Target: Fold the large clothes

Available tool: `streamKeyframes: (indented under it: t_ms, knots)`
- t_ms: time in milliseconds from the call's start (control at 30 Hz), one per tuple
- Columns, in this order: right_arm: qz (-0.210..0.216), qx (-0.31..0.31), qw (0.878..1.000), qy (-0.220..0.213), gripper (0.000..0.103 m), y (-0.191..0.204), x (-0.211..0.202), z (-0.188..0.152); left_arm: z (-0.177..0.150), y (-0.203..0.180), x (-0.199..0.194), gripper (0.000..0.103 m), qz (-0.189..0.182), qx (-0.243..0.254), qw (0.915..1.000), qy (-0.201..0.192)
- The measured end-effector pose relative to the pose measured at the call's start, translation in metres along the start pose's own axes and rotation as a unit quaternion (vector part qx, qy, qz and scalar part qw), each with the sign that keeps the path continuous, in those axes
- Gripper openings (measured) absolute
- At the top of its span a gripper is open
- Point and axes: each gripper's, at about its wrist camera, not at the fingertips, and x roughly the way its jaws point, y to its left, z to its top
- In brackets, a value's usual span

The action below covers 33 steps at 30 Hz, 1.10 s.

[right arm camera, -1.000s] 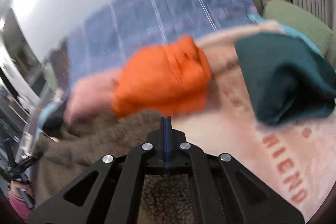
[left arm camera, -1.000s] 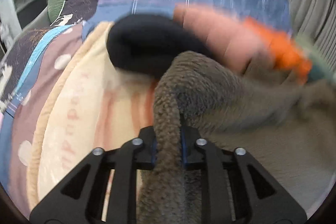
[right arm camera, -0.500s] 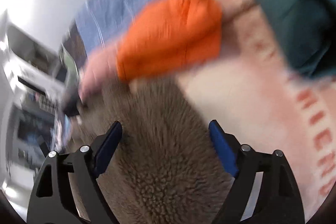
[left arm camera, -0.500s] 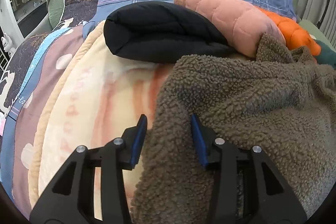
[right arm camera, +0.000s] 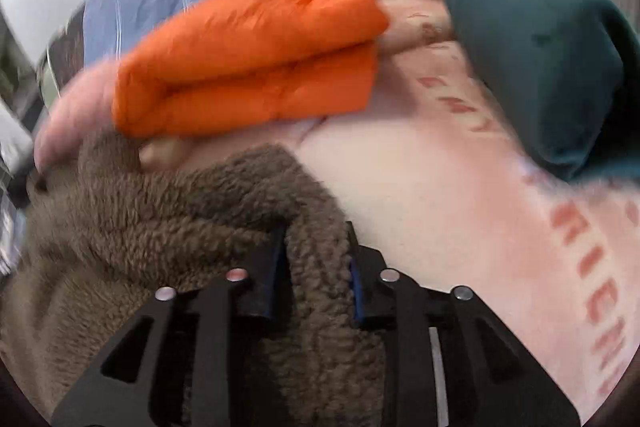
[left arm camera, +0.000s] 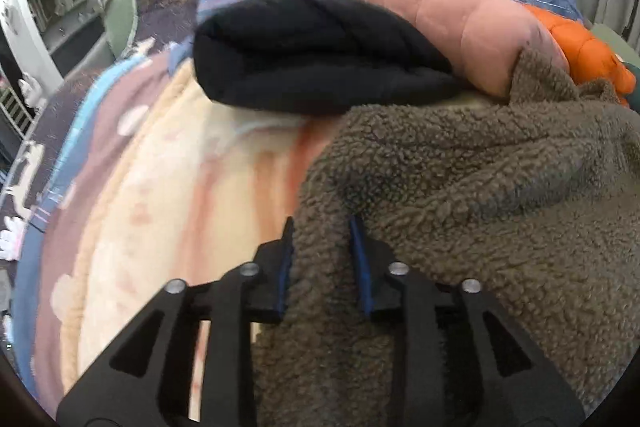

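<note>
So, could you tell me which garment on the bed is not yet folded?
The brown fleece: it lies loose and rumpled, while the black, pink, orange and teal ones are folded bundles.

Right tool (right arm camera: 316, 247) has just closed on a fold of the brown fleece (right arm camera: 160, 219); folded orange jacket (right arm camera: 248, 55) and teal bundle (right arm camera: 548, 67) sit behind on the bed (right arm camera: 420, 187).

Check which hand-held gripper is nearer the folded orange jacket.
Right. The right hand-held gripper pinches the brown fleece just below the orange jacket. The left hand-held gripper grips the fleece's other edge, with the jacket far off at the upper right, past the pink one.
</note>
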Motion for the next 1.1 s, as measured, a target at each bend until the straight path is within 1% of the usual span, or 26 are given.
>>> streamKeyframes:
  t_ms: [33,67,100,167,200,233,267,300,333,400,433,467,500,533,600,633,667,700,733,767,833,900,967,1033,1067,1100]
  knots:
    - [-0.008,0.006,1.0,-0.01,0.047,-0.003,-0.01,0.003,-0.002,-0.001,-0.001,0.035,0.003,0.004,1.0,0.0]
    - [-0.027,0.007,1.0,-0.015,0.058,-0.003,-0.016,0.004,-0.002,0.0,-0.002,0.035,-0.002,0.005,1.0,-0.002]
    - [-0.04,0.003,0.999,-0.019,0.058,-0.004,-0.022,0.004,-0.002,0.001,-0.006,0.035,-0.009,0.002,0.9999,-0.004]
    - [-0.05,0.0,0.998,-0.042,0.058,-0.007,-0.047,0.001,-0.003,0.007,-0.027,0.037,-0.027,-0.011,0.9994,-0.021]
    - [-0.05,0.004,0.997,-0.065,0.058,-0.007,-0.068,-0.003,-0.006,0.011,-0.039,0.039,-0.032,-0.015,0.9989,-0.032]
    - [-0.043,0.002,0.996,-0.081,0.058,-0.007,-0.081,-0.005,-0.008,0.014,-0.056,0.037,-0.039,-0.02,0.9979,-0.048]
    - [-0.029,-0.005,0.995,-0.097,0.058,-0.005,-0.099,-0.012,-0.009,0.014,-0.068,0.034,-0.046,-0.021,0.9969,-0.06]
    - [-0.016,-0.014,0.994,-0.11,0.057,0.002,-0.113,-0.016,-0.006,0.011,-0.081,0.023,-0.057,-0.02,0.9956,-0.072]
    - [0.004,-0.026,0.992,-0.122,0.057,0.016,-0.131,-0.028,-0.007,0.008,-0.095,0.017,-0.075,-0.019,0.9937,-0.081]
    - [0.05,-0.055,0.988,-0.133,0.057,0.044,-0.157,-0.044,-0.007,-0.011,-0.119,0.017,-0.117,-0.014,0.9881,-0.099]
    - [0.08,-0.081,0.984,-0.137,0.057,0.066,-0.167,-0.056,-0.006,-0.022,-0.127,0.017,-0.136,-0.009,0.9852,-0.104]
    - [0.099,-0.104,0.98,-0.14,0.057,0.085,-0.169,-0.065,-0.007,-0.038,-0.133,0.017,-0.163,0.0,0.9813,-0.103]
    - [0.11,-0.131,0.975,-0.142,0.057,0.108,-0.172,-0.083,-0.011,-0.053,-0.134,0.017,-0.182,0.008,0.9787,-0.094]
    - [0.107,-0.142,0.974,-0.139,0.057,0.119,-0.169,-0.095,-0.015,-0.066,-0.13,0.02,-0.188,0.015,0.9784,-0.084]
    - [0.096,-0.151,0.977,-0.119,0.057,0.135,-0.153,-0.123,-0.034,-0.091,-0.103,0.029,-0.169,0.043,0.9839,-0.039]
    - [0.079,-0.149,0.984,-0.061,0.057,0.141,-0.122,-0.144,-0.046,-0.099,-0.092,0.029,-0.153,0.054,0.9861,-0.036]
    - [0.059,-0.152,0.986,-0.03,0.056,0.141,-0.103,-0.156,-0.059,-0.108,-0.087,0.029,-0.131,0.075,0.9862,-0.069]
    - [0.028,-0.183,0.981,-0.051,0.056,0.145,-0.087,-0.174,-0.066,-0.115,-0.09,0.03,-0.113,0.094,0.9854,-0.085]
    - [0.003,-0.216,0.973,-0.079,0.056,0.152,-0.086,-0.182,-0.068,-0.119,-0.094,0.029,-0.097,0.105,0.9856,-0.09]
    - [-0.012,-0.221,0.972,-0.082,0.056,0.155,-0.087,-0.184,-0.068,-0.123,-0.095,0.029,-0.085,0.107,0.9868,-0.087]
    - [0.007,-0.186,0.981,-0.053,0.057,0.151,-0.089,-0.17,-0.066,-0.122,-0.095,0.029,-0.085,0.101,0.9876,-0.084]
    - [0.019,-0.184,0.982,-0.034,0.058,0.147,-0.086,-0.161,-0.067,-0.117,-0.095,0.029,-0.099,0.091,0.9873,-0.084]
    - [0.011,-0.2,0.979,-0.034,0.058,0.152,-0.09,-0.16,-0.069,-0.116,-0.098,0.029,-0.108,0.087,0.9865,-0.088]
    - [0.0,-0.185,0.982,-0.041,0.058,0.156,-0.105,-0.162,-0.072,-0.111,-0.099,0.029,-0.113,0.08,0.986,-0.093]
    - [0.002,-0.171,0.984,-0.044,0.058,0.155,-0.115,-0.163,-0.072,-0.108,-0.098,0.028,-0.116,0.076,0.9857,-0.096]
    - [0.021,-0.163,0.985,-0.051,0.058,0.157,-0.128,-0.168,-0.073,-0.105,-0.098,0.028,-0.121,0.073,0.9852,-0.098]
